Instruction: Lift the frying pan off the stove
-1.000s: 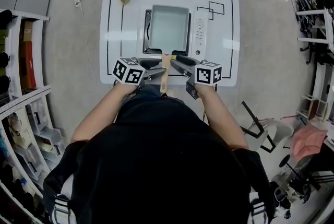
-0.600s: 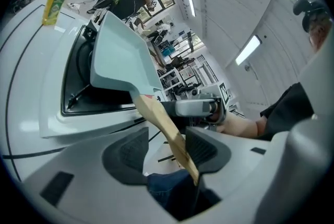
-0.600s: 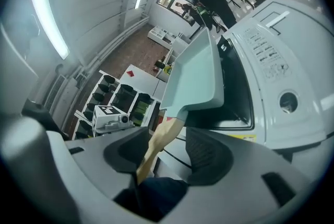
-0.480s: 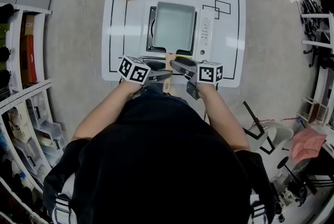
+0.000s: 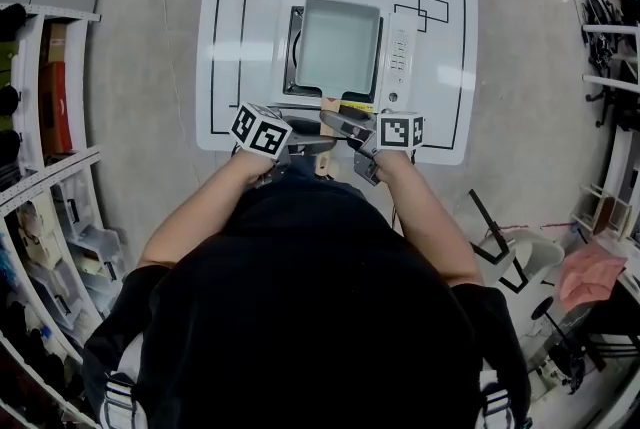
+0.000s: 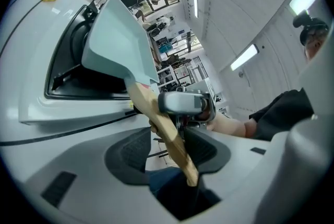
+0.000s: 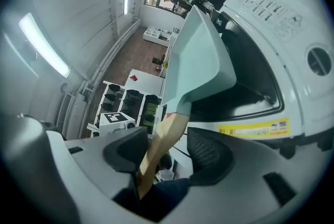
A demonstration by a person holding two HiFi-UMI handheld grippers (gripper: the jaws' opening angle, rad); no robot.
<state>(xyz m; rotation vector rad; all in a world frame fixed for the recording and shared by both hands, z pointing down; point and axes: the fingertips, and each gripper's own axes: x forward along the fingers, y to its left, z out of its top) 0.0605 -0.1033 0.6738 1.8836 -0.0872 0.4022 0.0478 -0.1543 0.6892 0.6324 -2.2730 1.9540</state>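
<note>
Pale-green square frying pan (image 5: pixel 340 45) on white tabletop stove (image 5: pixel 400 57); left gripper (image 6: pixel 169 151) & right gripper (image 7: pixel 167 155) gape round wooden handle (image 7: pixel 172 126), right's just widened. Clamp both b4 lifting imo.

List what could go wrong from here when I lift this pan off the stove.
1. Loose grip: the left tongs stand open around the light wooden handle of the pale green square frying pan, and the right tongs have just been opening with it between them. Raised now, the pan would probably stay behind or slip.
2. Tipping: both tongs sit at the handle's near end, away from the pan body, so it may tilt onto the white portable stove.
</note>
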